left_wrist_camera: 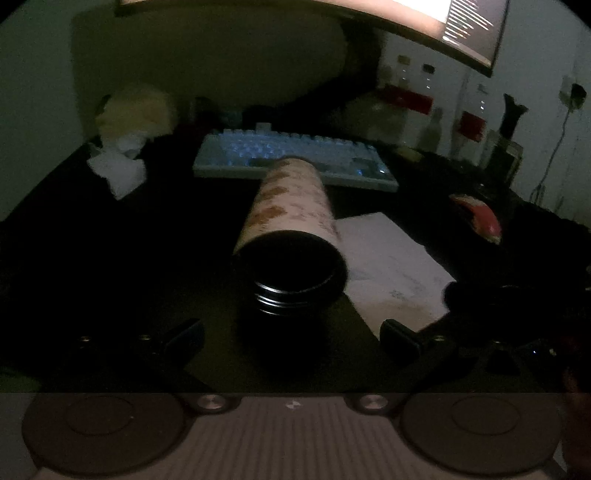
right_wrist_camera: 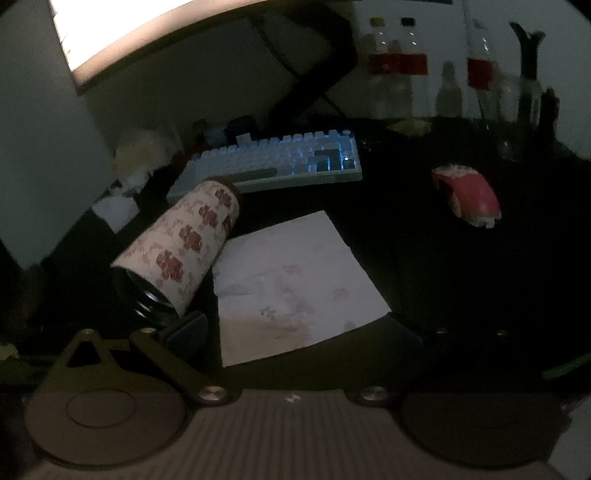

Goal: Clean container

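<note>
A tall container with a pale flowered sleeve lies on its side on the dark desk. Its dark threaded mouth faces me, with no lid on it. My left gripper is open wide; the mouth lies just ahead of the gap, touching neither finger. A white flowered sheet lies flat to the right of the container. My right gripper hangs open over the sheet's near edge with nothing between its fingers. Its left fingertip is close to the container's mouth.
A lit keyboard lies behind the container, below a bright monitor. A pink and white object sits at right. Bottles line the back wall. Crumpled tissues lie at the left. A dark shape lies beside the sheet.
</note>
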`<action>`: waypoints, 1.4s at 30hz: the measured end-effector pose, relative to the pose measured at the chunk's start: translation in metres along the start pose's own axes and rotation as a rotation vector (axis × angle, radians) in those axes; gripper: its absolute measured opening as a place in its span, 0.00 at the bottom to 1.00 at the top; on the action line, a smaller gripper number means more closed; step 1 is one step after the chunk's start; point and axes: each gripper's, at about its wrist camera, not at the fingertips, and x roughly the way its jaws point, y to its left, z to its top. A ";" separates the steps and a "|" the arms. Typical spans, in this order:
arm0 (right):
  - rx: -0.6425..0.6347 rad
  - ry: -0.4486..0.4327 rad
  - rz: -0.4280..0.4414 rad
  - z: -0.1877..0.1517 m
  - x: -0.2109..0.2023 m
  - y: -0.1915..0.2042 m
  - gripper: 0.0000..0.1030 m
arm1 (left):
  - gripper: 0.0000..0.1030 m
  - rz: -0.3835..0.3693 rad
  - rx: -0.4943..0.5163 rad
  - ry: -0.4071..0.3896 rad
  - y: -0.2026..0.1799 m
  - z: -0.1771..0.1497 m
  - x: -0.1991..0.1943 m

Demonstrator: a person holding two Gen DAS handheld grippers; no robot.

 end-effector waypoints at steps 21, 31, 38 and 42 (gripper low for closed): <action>-0.056 0.086 -0.014 -0.010 0.027 -0.002 1.00 | 1.00 0.054 0.007 0.049 0.004 -0.001 0.010; -0.040 0.087 0.002 -0.012 0.026 -0.002 1.00 | 1.00 0.047 0.006 0.053 0.007 -0.001 0.011; -0.030 0.090 0.004 -0.013 0.026 0.000 1.00 | 1.00 0.047 0.004 0.055 0.007 -0.001 0.011; -0.028 0.083 0.004 -0.013 0.024 0.001 1.00 | 1.00 0.050 0.004 0.052 0.006 -0.001 0.010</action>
